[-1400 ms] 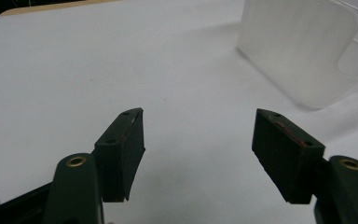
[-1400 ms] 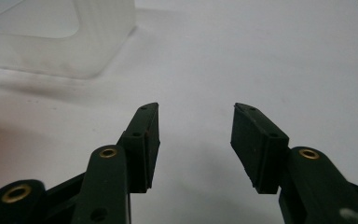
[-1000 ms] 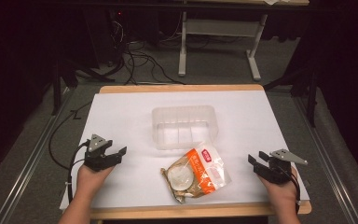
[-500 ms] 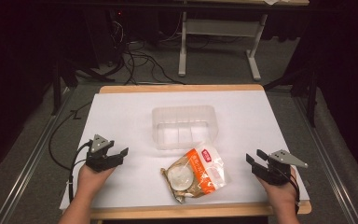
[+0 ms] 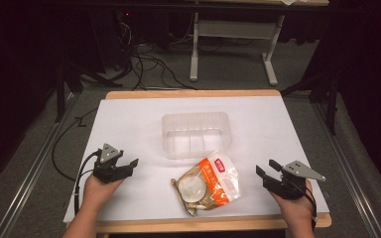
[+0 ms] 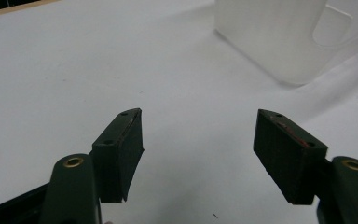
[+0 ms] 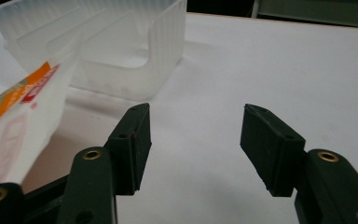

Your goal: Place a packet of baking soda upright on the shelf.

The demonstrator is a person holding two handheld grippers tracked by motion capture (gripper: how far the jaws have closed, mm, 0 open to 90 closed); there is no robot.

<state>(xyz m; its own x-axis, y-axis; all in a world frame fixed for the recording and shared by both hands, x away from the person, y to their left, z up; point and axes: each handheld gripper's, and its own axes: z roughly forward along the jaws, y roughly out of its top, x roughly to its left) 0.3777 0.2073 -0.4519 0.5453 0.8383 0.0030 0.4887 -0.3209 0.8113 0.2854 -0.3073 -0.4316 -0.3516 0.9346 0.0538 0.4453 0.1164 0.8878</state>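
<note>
An orange and white snack bag [image 5: 208, 181] lies flat near the table's front edge, with a round pale item showing through it. Just behind it stands a clear plastic container [image 5: 196, 134] that looks empty. My left gripper [image 5: 129, 166] rests on the white sheet left of the bag, open, with nothing between its jaws [image 6: 198, 116]. The container [image 6: 279, 37] lies ahead to its right. My right gripper [image 5: 265, 167] hovers right of the bag, open [image 7: 193, 109]. Its jaws have just been opening with nothing between them. The bag [image 7: 18, 116] and the container [image 7: 116, 51] lie off to its left.
A white sheet [image 5: 129, 124] covers the wooden table [image 5: 193, 93]. Dark floor with cables [image 5: 144, 69] and a grey desk frame [image 5: 228, 44] lie beyond the far edge. A black cable [image 5: 62, 148] trails off the table's left side from the left gripper.
The right gripper has edged slightly left and up, and its jaws stand a little wider. The left gripper, the bag and the container have not moved.
</note>
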